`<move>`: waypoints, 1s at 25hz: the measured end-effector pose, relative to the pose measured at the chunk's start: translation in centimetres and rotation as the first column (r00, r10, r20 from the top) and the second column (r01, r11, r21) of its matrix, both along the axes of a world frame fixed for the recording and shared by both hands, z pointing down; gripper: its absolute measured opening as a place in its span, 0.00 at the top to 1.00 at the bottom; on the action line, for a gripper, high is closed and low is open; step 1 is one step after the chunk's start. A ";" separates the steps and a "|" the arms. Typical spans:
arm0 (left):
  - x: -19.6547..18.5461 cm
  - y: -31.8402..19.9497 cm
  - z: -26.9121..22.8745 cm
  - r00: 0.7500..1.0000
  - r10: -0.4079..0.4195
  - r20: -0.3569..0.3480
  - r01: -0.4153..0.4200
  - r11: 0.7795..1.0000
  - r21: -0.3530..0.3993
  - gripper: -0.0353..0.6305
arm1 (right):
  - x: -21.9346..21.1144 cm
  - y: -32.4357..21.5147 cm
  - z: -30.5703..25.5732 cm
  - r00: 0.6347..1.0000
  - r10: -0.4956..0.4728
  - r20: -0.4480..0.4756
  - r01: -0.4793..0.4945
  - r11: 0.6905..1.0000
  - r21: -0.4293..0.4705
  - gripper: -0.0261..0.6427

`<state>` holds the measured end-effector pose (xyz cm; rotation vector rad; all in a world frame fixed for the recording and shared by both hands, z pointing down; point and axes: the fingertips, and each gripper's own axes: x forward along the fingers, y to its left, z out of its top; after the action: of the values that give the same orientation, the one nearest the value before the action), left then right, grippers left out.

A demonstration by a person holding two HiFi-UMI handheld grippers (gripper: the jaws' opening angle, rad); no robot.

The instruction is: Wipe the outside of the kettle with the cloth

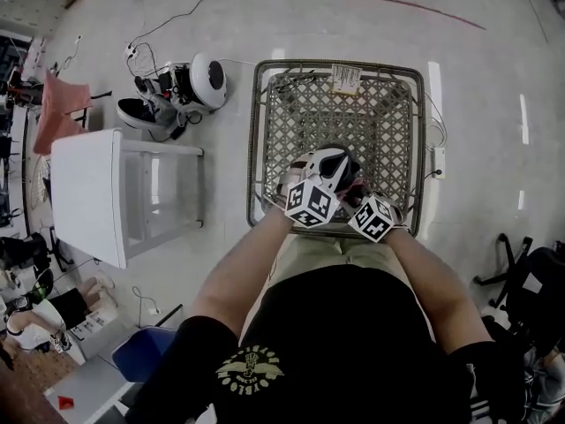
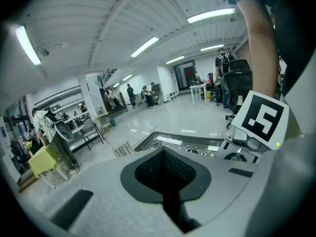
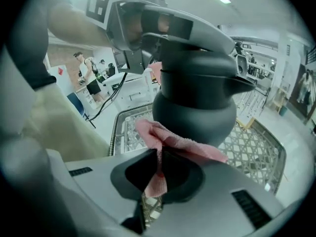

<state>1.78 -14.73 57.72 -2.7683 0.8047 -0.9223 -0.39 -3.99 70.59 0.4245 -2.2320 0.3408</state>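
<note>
A dark grey kettle (image 3: 197,102) fills the right gripper view, over the near side of a wire basket (image 3: 266,147). A pink cloth (image 3: 173,142) is pinched in my right gripper (image 3: 160,174), and its free end lies against the kettle's lower belly. My left gripper (image 3: 158,21) sits on the kettle's top and grips it there. In the head view both grippers (image 1: 311,203) (image 1: 371,217) crowd around the kettle (image 1: 328,164), with a bit of cloth (image 1: 357,189) showing between them. The left gripper view shows its jaws (image 2: 170,191) closed together, with the kettle hidden below them.
The wire basket (image 1: 256,131) stands in front of me on a pale floor. A white table (image 1: 84,193) is to its left, with a cabled device (image 1: 190,82) on the floor behind it. An office chair (image 1: 530,281) is at the right. A blue bin (image 1: 141,352) sits lower left.
</note>
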 end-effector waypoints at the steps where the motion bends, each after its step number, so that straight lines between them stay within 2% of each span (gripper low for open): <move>1: 0.0 0.1 0.0 1.000 0.002 0.000 -0.002 1.000 0.002 0.94 | 0.4 -0.1 0.2 1.000 -0.011 -0.017 0.011 1.000 0.007 0.92; 7: 0.0 -0.1 -0.2 1.000 0.004 0.002 -0.004 1.000 -0.001 0.94 | 2.5 -1.7 2.2 0.984 -0.107 -0.146 0.113 0.993 0.037 0.92; 16: 0.2 -0.2 -0.2 1.000 -0.002 0.000 0.002 1.000 0.005 0.94 | 5.5 -7.2 3.1 0.914 -0.242 -0.326 0.296 0.947 0.126 0.92; 18: 0.2 -0.1 -0.2 1.000 -0.003 0.001 0.003 1.000 0.006 0.94 | 5.4 -8.7 2.7 0.886 -0.290 -0.362 0.369 0.913 0.173 0.92; 23: -0.2 -0.2 -0.2 1.000 -0.014 0.005 0.014 1.000 0.006 0.94 | 4.5 -10.5 2.0 0.760 -0.438 -0.480 0.600 0.756 0.262 0.92; 25: 0.1 -0.2 -0.2 1.000 -0.016 0.006 0.016 1.000 0.009 0.94 | 4.5 -10.9 1.9 0.727 -0.466 -0.505 0.646 0.713 0.273 0.92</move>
<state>1.91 -14.97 57.51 -2.7544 0.8292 -0.9274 4.16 -14.88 72.52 -0.0061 -1.8850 -0.5526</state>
